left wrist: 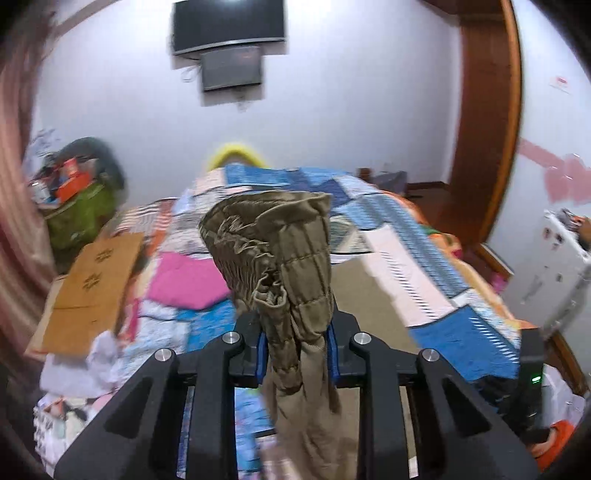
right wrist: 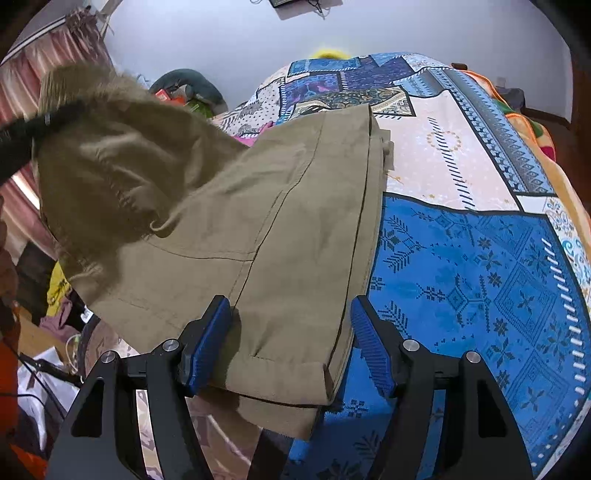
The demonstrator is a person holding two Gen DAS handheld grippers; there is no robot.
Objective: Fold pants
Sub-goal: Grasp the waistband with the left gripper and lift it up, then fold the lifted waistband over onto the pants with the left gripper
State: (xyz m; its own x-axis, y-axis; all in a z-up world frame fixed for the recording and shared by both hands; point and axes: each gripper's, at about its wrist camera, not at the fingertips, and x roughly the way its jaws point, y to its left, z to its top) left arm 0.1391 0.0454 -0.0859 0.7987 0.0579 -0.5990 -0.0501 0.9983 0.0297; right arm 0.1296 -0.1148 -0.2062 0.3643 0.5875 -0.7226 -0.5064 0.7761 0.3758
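The khaki pants [right wrist: 258, 221] lie on the patterned bedspread [right wrist: 461, 258], legs stacked, hems near the camera. My left gripper [left wrist: 295, 350] is shut on the elastic waistband [left wrist: 273, 251] and holds it bunched up above the bed; the cloth hangs down between its blue pads. In the right wrist view that lifted waistband shows at the upper left [right wrist: 85, 122] with the left gripper's black finger across it. My right gripper [right wrist: 291, 343] is open, its blue pads [right wrist: 207, 347] on either side of the hem end [right wrist: 288, 376], not clamping it.
A flat cardboard piece [left wrist: 92, 288] and a pink cloth [left wrist: 184, 284] lie on the bed's left side. A green bag with clutter [left wrist: 77, 199] stands at the far left. A TV [left wrist: 229, 26] hangs on the far wall. A white appliance [left wrist: 554, 266] stands right.
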